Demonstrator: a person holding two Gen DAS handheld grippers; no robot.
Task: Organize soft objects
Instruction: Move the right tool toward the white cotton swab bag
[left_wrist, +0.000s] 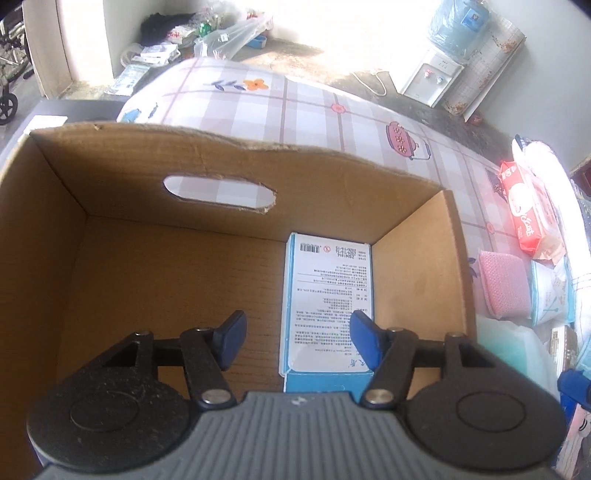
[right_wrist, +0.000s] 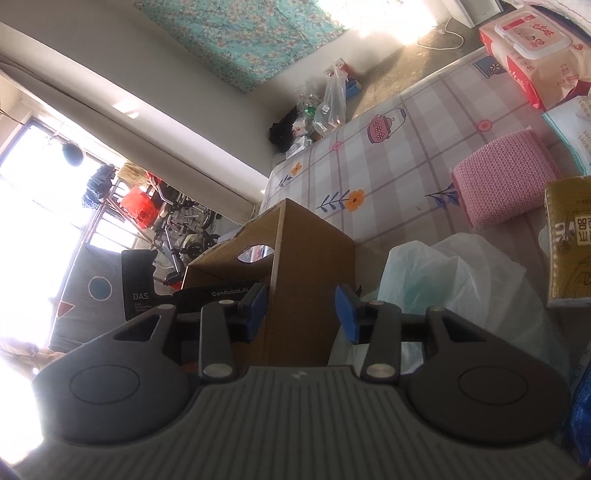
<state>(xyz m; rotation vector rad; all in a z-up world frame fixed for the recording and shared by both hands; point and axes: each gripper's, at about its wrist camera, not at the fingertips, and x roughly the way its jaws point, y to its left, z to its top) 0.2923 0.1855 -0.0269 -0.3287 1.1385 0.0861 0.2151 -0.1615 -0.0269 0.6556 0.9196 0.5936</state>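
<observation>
Blue-white pack (left_wrist: 327, 314) lies in cardboard box (left_wrist: 221, 177) beneath open, empty left gripper (left_wrist: 297, 341).

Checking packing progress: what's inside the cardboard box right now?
One item: a blue-and-white printed carton lying flat on the floor of the cardboard box, against its right wall. The rest of the visible floor is bare. The left tool covers the box's near edge, so that strip is unseen.

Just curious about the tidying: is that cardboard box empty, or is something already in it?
Not empty. One blue-and-white packet lies flat on the cardboard box floor against its right wall.
</observation>
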